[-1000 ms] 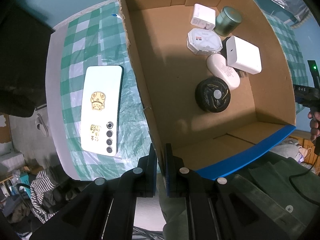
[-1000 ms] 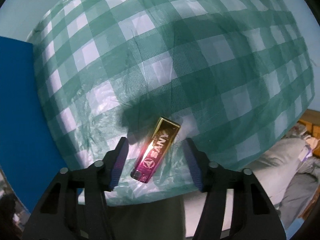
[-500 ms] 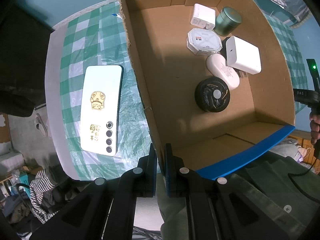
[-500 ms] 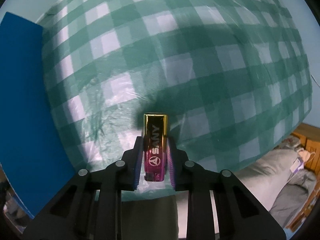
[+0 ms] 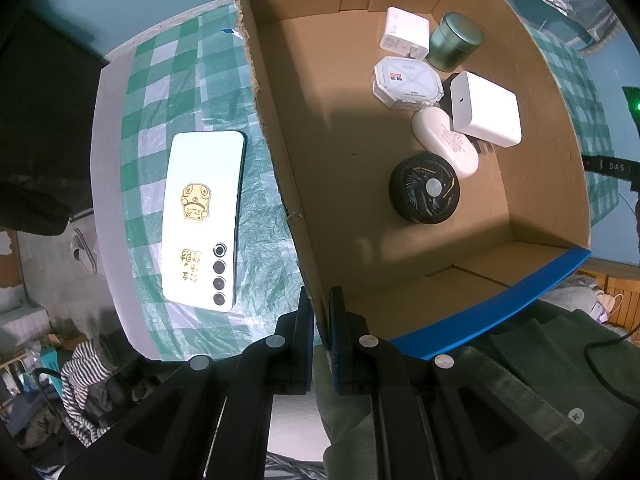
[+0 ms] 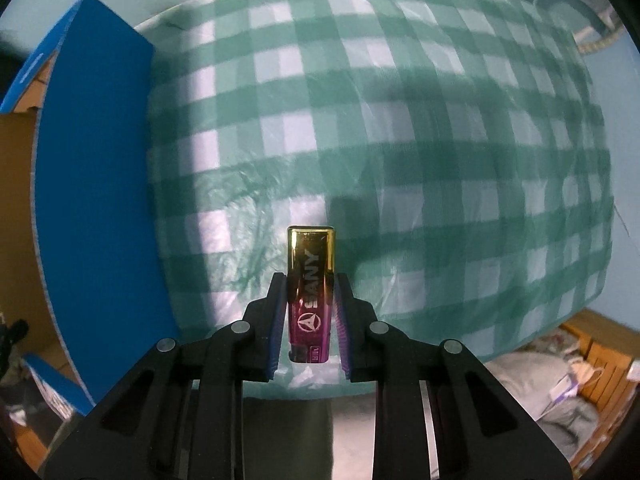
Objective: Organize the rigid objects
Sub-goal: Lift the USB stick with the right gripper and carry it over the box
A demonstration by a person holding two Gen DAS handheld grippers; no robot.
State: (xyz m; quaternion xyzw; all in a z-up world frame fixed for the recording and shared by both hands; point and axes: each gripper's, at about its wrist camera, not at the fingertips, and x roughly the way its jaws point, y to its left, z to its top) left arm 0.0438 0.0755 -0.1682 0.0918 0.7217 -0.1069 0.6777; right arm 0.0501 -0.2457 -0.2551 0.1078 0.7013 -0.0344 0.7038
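My right gripper point(image 6: 310, 316) is shut on a gold and purple lighter point(image 6: 311, 292) and holds it above the green checked tablecloth point(image 6: 420, 128). My left gripper point(image 5: 319, 320) is shut on the near left wall of an open cardboard box point(image 5: 280, 152). In the box lie a black round fan point(image 5: 425, 188), a white oval case point(image 5: 444, 142), a white charger block point(image 5: 486, 110), a white octagonal case point(image 5: 406, 82), a small white adapter point(image 5: 404, 32) and a green tin point(image 5: 454, 42). A white phone point(image 5: 202, 220) lies face down left of the box.
The box's blue outer wall point(image 6: 96, 200) stands left of the held lighter. The table's near edge point(image 6: 500, 344) drops to bedding and a wooden frame at lower right. Clothes and clutter point(image 5: 84, 380) lie below the table's left edge.
My right gripper closed on the lighter, turned it straight between the fingers and lifted it off the cloth. The left gripper kept its hold on the box wall.
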